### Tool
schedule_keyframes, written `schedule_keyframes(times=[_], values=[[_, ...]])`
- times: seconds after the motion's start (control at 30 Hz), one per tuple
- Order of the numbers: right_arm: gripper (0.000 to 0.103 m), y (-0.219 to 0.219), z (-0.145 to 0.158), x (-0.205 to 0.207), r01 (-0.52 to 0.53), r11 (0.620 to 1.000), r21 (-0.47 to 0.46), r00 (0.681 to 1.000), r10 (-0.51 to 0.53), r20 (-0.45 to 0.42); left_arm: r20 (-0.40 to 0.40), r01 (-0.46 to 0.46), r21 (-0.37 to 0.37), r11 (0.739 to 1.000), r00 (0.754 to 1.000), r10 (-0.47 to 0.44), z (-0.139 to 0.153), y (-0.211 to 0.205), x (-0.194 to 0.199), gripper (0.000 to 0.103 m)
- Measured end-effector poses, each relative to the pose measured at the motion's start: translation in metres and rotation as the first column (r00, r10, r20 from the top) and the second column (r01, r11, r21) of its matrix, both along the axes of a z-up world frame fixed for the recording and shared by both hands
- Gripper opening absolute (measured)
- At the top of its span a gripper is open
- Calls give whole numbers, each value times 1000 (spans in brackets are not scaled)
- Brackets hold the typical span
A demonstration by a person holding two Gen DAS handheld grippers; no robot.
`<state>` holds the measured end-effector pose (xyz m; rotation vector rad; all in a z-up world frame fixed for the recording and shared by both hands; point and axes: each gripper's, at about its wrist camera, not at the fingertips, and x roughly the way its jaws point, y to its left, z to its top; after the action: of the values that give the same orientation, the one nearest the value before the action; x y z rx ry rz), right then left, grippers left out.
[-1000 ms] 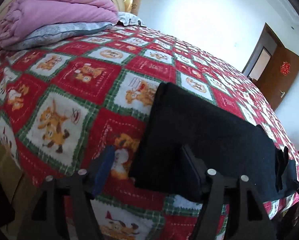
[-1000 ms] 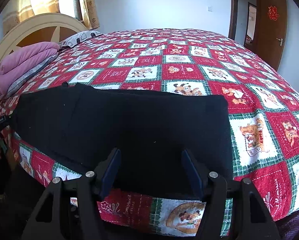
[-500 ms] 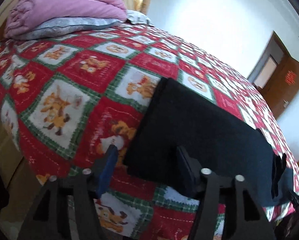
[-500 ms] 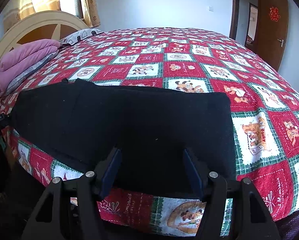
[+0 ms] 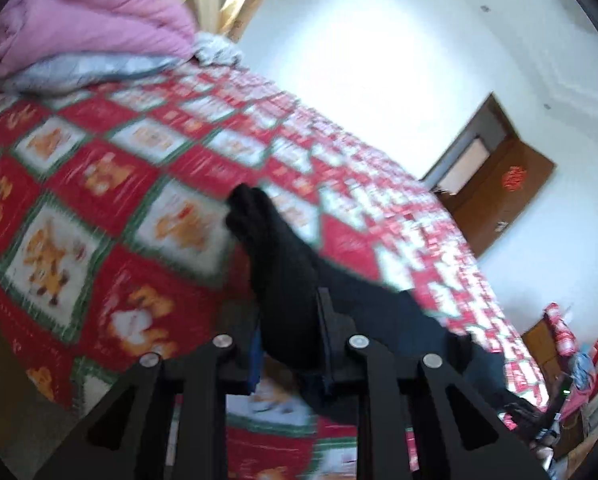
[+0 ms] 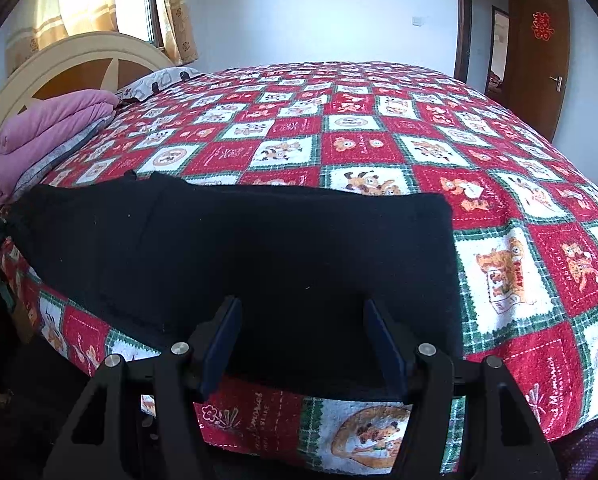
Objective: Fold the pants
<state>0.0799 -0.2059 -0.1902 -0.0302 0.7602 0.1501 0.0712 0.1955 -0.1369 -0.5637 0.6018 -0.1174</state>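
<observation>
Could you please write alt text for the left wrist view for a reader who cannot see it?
The left gripper is closing on a bunched end of black pants, raised off a red-and-white patchwork bedspread. The image is motion-blurred; a folded pink quilt lies behind.

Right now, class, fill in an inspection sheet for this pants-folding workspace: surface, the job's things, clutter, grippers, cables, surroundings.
Surface: bed covered by a red, white and green checked cartoon blanket.
Job's things: black pants lying along the near edge of the bed; one end bunched and raised in the left wrist view.
Clutter: folded pink quilt and a pillow by the headboard.
Grippers: left gripper closing, with pants fabric between its jaws; right gripper open over the pants, not gripping.
Cables: nothing seen.
Surroundings: white walls, curtained window, brown door with a red ornament.
</observation>
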Motion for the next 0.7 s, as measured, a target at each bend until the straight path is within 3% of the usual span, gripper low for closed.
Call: schedule_keyframes(times=[0.2, 0.37, 0.53, 0.7], values=[[65, -8, 16, -5, 14, 1000, 19, 1000, -14, 21, 107, 118, -9, 993, 987, -117, 42, -39, -3, 23], [65, -28, 26, -12, 60, 997, 39, 998, -62, 30, 182, 236, 2, 972, 955, -232, 71, -79, -1, 23], [65, -51, 28, -20, 115, 992, 53, 993, -117, 34, 222, 369, 50, 928, 902, -371, 94, -127, 5, 23], [65, -72, 24, -17, 168, 981, 91, 985, -170, 13, 219, 505, 115, 856, 827, -517, 108, -187, 12, 23]])
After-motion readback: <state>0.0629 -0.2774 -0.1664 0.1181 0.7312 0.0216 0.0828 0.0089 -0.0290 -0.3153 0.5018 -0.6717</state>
